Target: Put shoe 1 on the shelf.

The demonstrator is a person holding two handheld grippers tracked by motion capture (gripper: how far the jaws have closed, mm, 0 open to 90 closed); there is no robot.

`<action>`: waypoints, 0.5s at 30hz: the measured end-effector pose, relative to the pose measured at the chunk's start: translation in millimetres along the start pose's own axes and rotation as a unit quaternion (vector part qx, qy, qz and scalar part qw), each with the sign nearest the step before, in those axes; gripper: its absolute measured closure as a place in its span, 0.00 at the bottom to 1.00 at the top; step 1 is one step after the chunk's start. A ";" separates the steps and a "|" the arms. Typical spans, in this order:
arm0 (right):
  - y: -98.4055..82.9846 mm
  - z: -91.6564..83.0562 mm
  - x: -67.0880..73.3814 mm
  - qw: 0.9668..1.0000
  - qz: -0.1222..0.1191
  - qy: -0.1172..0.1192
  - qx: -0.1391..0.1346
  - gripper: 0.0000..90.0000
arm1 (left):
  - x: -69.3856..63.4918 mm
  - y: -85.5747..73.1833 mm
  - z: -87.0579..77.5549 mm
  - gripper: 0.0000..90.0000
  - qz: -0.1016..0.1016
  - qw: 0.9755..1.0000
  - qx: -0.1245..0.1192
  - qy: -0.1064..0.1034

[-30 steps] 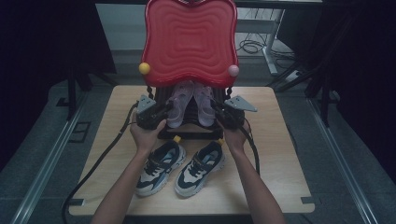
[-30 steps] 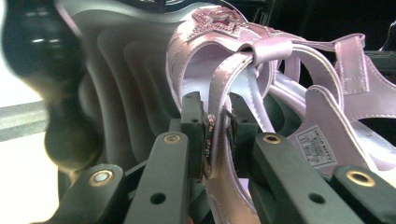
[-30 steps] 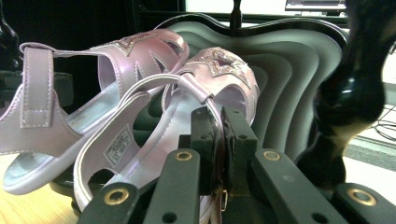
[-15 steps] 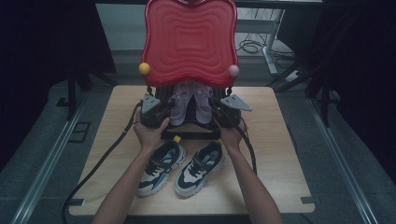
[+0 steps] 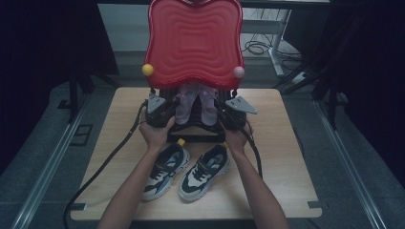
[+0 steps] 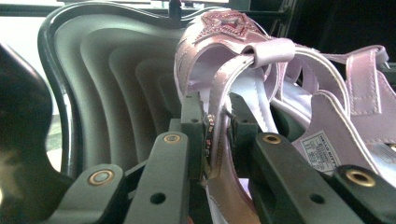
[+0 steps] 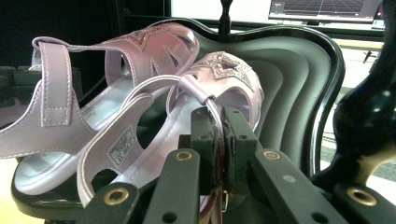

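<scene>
Pink sandals at 12 o'clock on bench, under red tray | left tool clamps one sandal's strap | right tool clamps the other's | sneakers at 6 o'clock

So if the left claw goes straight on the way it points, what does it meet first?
Probably the dark ribbed shelf wall behind the pink sandal whose strap the left claw grips; depth is unclear.
</scene>
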State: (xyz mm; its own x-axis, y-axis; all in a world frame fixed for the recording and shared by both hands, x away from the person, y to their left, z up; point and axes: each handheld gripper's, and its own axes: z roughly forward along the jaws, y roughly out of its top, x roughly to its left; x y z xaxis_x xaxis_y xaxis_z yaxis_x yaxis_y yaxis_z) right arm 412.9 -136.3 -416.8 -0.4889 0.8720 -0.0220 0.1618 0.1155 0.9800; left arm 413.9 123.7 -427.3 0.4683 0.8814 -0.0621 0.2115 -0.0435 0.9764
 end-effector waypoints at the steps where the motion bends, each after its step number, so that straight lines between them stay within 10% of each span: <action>1: -0.6 0.2 -0.1 1.000 -0.002 -0.001 0.000 0.93 | -0.2 0.1 0.6 0.90 0.000 1.000 0.000 0.002; 15: -5.7 8.9 9.8 1.000 -0.013 -0.019 0.001 0.92 | -2.6 -6.4 7.5 0.90 0.011 1.000 0.003 0.020</action>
State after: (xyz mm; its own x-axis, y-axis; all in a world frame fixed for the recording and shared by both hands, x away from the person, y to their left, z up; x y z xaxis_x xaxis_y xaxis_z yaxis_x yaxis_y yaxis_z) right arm 414.8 -124.1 -424.4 -0.4606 0.8859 -0.0548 0.1520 0.1396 0.9785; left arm 417.7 118.2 -434.9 0.4375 0.8986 -0.0319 0.2070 -0.0662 0.9761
